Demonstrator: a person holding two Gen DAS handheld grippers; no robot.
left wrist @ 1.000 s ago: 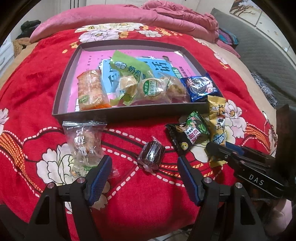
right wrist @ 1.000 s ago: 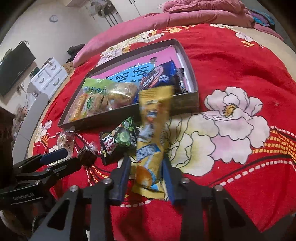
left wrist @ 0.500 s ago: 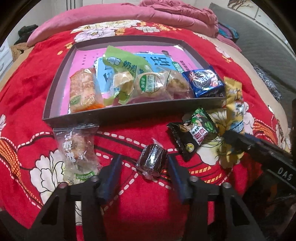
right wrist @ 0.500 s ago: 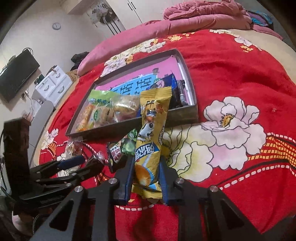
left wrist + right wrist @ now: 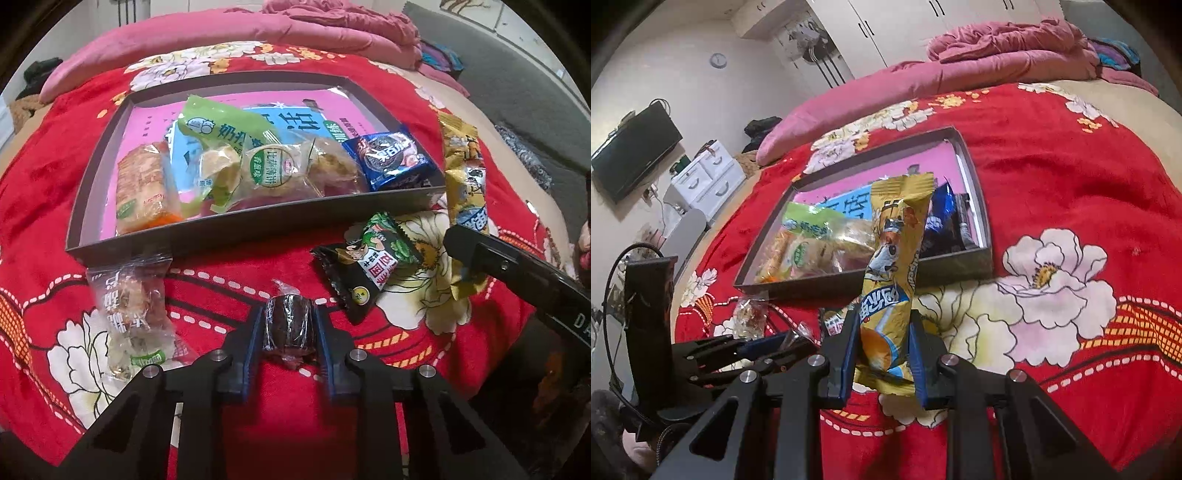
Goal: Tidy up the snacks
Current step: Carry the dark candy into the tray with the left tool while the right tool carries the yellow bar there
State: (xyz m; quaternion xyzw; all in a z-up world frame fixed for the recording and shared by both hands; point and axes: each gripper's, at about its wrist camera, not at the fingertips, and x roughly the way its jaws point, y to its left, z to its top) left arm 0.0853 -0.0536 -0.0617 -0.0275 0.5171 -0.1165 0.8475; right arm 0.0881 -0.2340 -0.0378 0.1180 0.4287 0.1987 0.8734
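- Tray [image 5: 92, 192]: several snacks already inside.
- Left gripper [image 5: 288, 326]: fingers clamped on dark wrapped snack [image 5: 289, 325].
- Right gripper [image 5: 884, 345]: fingers grip yellow packet [image 5: 892, 266].
- Clear packet [image 5: 129, 314], black-green packet [image 5: 364, 264]: on bed, unsorted.

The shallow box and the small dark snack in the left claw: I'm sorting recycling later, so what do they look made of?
The shallow box looks like matte grey-brown cardboard: thin straight walls, crisp corners, a printed pink and blue sheet lining its floor. The small dark snack, which the left claw has just closed on, is wrapped in clear glossy plastic film, judging by the highlights and crinkled twisted ends. Its contents I cannot tell.
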